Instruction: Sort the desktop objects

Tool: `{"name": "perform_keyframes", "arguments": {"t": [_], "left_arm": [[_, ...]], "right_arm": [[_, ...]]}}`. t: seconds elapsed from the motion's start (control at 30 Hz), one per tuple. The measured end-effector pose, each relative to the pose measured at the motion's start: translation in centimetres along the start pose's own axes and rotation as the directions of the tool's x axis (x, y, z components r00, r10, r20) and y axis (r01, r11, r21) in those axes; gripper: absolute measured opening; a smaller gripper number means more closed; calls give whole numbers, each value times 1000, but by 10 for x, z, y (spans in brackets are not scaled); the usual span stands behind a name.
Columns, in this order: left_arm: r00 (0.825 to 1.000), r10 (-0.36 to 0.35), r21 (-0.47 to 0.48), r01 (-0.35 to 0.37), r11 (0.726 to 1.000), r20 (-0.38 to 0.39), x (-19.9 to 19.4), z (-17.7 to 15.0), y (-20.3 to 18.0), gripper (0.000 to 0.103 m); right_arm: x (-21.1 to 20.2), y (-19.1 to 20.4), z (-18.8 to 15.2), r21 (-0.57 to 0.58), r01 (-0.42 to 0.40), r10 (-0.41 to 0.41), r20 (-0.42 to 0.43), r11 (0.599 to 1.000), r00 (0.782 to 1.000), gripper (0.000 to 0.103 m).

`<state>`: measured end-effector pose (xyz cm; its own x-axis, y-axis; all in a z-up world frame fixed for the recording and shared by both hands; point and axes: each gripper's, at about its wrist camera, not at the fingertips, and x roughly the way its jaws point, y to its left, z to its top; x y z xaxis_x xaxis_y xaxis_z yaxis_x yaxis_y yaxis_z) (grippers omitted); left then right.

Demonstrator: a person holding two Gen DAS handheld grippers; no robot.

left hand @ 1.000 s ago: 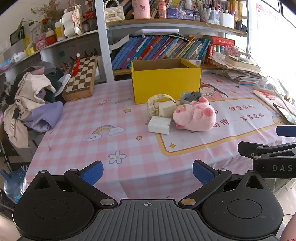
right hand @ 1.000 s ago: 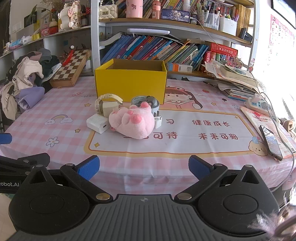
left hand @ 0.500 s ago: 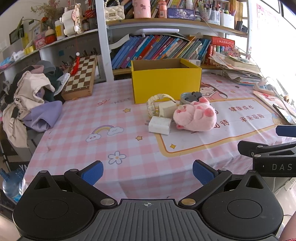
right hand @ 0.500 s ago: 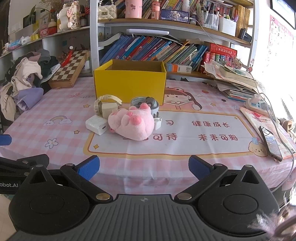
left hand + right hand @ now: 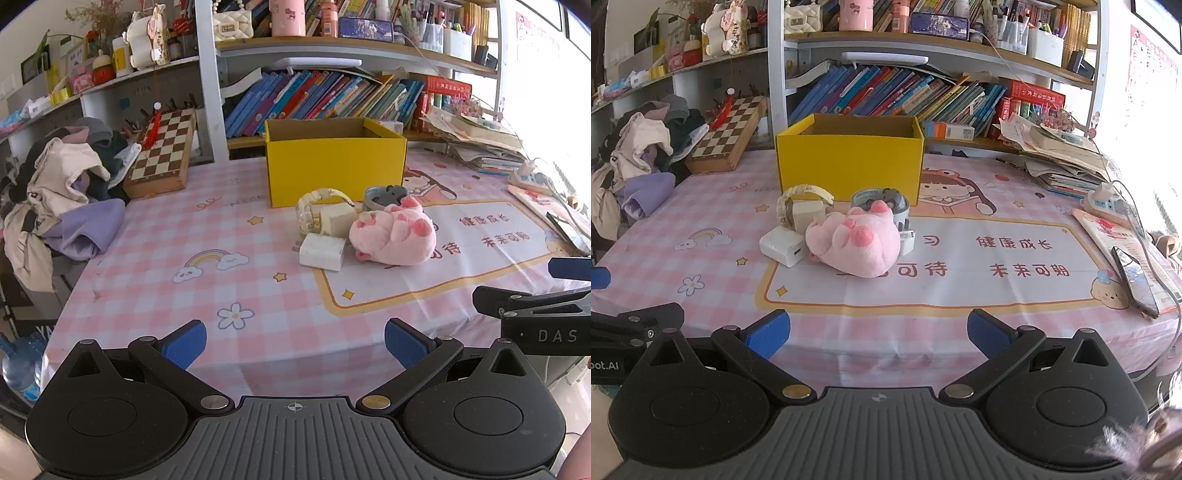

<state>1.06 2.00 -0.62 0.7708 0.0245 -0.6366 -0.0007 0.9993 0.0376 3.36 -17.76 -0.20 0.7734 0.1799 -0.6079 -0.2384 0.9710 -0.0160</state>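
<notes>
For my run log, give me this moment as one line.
phase: pre-grasp | left gripper: open, empty | right gripper: open, empty | pink plush, white charger, watch: clustered before yellow box

This looks like a child's room or study corner in a home. The surface (image 5: 960, 325) has a pink checked cloth with rainbows, stars and a cartoon girl on it. Behind it, shelves (image 5: 923, 48) hold rows of colourful books (image 5: 886, 96), pens in pots and small toys. A chess board (image 5: 162, 151) leans by the shelf. A pile of clothes (image 5: 62, 192) sits at the side, and a pink soft toy (image 5: 855, 245) lies on the cloth.
</notes>
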Motion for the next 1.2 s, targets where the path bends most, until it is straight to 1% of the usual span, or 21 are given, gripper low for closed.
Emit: {"name": "perform_keyframes", "arguments": {"t": [0.13, 0.3, 0.5, 0.7, 0.9, 1.2], "left_arm": [[1000, -13, -7, 13, 1000, -2, 1, 1, 1, 103], [1000, -6, -4, 6, 1000, -3, 1, 3, 1, 103], [1000, 7, 25, -7, 1000, 16, -4, 5, -1, 103], [1000, -8, 36, 8, 999, 25, -9, 6, -3, 103], [1000, 2, 39, -3, 999, 25, -9, 6, -5, 103], [999, -25, 24, 24, 999, 30, -9, 7, -1, 103]], "right_arm": [[2, 1, 2, -5, -5, 5, 2, 1000, 1000, 103], [3, 0, 2, -4, -17, 17, 5, 1000, 1000, 103], [2, 1, 3, -4, -35, 35, 17, 999, 999, 103], [-1, 5, 3, -34, -57, 57, 26, 998, 998, 103], [0, 5, 3, -35, -52, 53, 21, 998, 998, 103], [-2, 4, 3, -30, -37, 38, 25, 999, 999, 103]]}}
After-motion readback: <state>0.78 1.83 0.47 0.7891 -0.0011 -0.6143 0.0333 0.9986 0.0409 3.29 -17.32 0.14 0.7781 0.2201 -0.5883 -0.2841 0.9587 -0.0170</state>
